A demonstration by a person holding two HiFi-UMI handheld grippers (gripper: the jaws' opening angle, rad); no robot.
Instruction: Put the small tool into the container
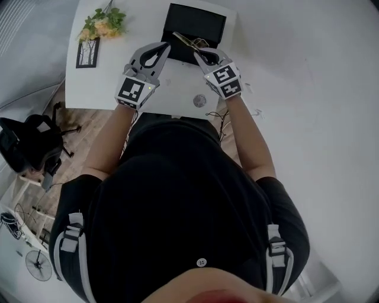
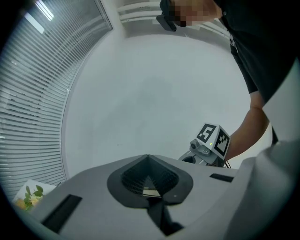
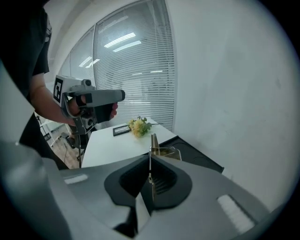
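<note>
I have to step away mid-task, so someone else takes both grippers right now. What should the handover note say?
Left gripper: shut, empty, held above the white table beside the right one.
Right gripper: shut on the small tool, a thin metal piece.
Container: black, open, at the table's far edge; the tool hangs at its near side.
Done: tool gripped and at the container.
Left: lower it in, open the right gripper.
</note>
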